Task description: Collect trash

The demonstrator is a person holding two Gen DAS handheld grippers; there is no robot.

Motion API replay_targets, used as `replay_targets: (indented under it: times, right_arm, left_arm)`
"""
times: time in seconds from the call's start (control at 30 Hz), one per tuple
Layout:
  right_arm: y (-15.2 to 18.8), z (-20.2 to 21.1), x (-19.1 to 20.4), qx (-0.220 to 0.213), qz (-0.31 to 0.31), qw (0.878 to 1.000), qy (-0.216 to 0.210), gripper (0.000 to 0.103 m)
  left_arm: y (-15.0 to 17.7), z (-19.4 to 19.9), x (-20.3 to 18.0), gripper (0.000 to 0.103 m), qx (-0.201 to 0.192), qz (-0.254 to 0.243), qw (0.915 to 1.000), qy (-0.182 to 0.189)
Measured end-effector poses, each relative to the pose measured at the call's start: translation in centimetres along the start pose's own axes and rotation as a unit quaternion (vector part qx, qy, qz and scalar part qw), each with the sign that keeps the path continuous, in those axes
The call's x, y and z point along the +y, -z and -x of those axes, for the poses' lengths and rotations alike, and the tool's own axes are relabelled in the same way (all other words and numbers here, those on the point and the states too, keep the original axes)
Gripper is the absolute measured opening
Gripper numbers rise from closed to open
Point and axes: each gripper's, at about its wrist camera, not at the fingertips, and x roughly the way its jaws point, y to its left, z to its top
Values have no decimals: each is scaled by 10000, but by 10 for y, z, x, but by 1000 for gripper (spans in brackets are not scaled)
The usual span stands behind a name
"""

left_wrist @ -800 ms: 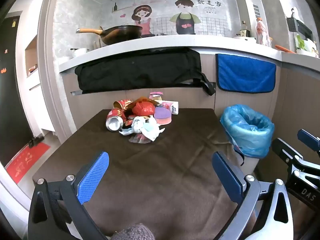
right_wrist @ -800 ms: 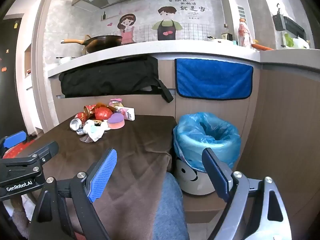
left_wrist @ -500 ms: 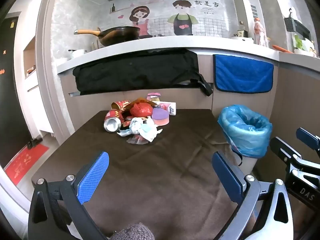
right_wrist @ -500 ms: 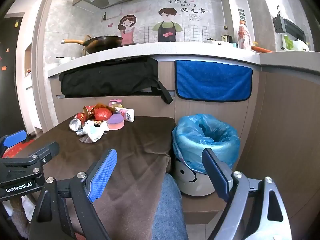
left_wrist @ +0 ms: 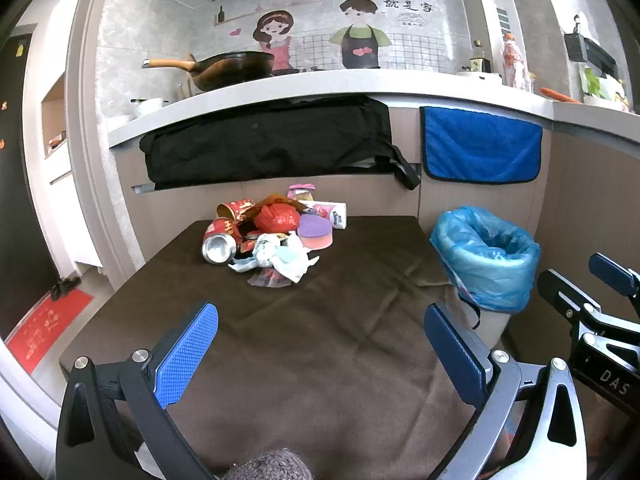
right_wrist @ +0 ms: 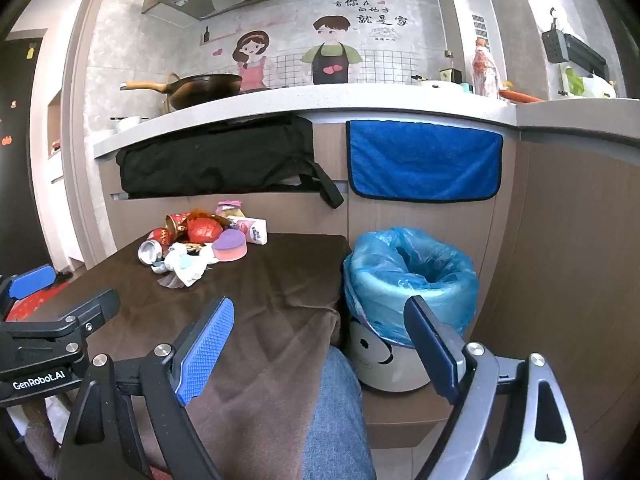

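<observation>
A pile of trash (left_wrist: 272, 236) lies at the far middle of the brown-clothed table (left_wrist: 320, 340): red cans, a red crumpled bag, a purple and pink sponge (left_wrist: 315, 231), white tissues (left_wrist: 288, 260). It also shows in the right wrist view (right_wrist: 200, 240). A bin lined with a blue bag (left_wrist: 486, 256) stands off the table's right edge, open-topped (right_wrist: 412, 276). My left gripper (left_wrist: 320, 344) is open and empty over the table's near part. My right gripper (right_wrist: 320, 340) is open and empty, near the table's right edge beside the bin.
A counter (left_wrist: 320, 84) with a wok (left_wrist: 236, 68) runs behind the table. A black bag (left_wrist: 268, 140) and a blue towel (left_wrist: 480, 146) hang below it. A person's jeans-clad leg (right_wrist: 336, 420) shows under the right gripper. A red mat (left_wrist: 44, 332) lies on the floor at left.
Both views have drifted slightly back and up; the trash pile and bin sit a little farther. Both grippers stay open and empty.
</observation>
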Motion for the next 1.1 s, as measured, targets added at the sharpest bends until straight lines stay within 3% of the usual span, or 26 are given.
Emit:
replay_targets:
  times: [1.1]
  right_arm:
    - [0,2,-4,15,-30,10000,-23,85]
  left_arm:
    - [-1,1,-1,102,6,21,10000,-7]
